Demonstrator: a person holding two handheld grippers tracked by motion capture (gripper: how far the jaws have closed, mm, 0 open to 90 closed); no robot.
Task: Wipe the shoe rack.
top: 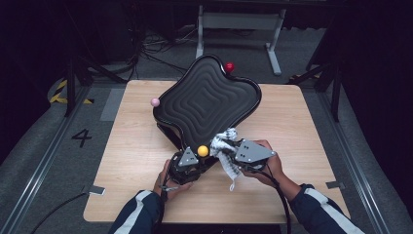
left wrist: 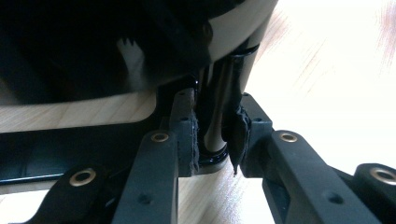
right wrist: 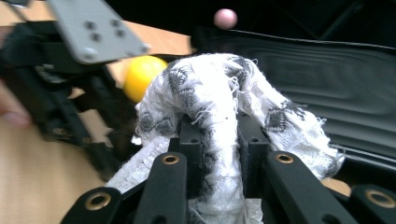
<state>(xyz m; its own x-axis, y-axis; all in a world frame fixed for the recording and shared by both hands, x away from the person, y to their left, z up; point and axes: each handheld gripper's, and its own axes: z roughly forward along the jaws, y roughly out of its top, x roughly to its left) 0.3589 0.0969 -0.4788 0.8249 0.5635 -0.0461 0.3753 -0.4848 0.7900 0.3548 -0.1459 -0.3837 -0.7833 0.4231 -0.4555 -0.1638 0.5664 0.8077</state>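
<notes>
Wiping step: left gripper [top: 191, 165] clamps the near rim of the tilted black tray [top: 207, 100] on the table [top: 292, 126], right gripper [top: 233, 148] pinches a white cloth [top: 225, 146] at that edge; next, likely sweep across the ribbed surface.

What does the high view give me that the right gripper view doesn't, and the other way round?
High view alone: the whole tilted black tray, the red ball at its far corner, the wooden table, both sleeves.
Right gripper view alone: the right gripper jaws shut on the white patterned cloth, close up.
Shared: the cloth, the yellow ball, the pink ball, the tray's ribbed surface, the left gripper at the tray's near corner.
</notes>
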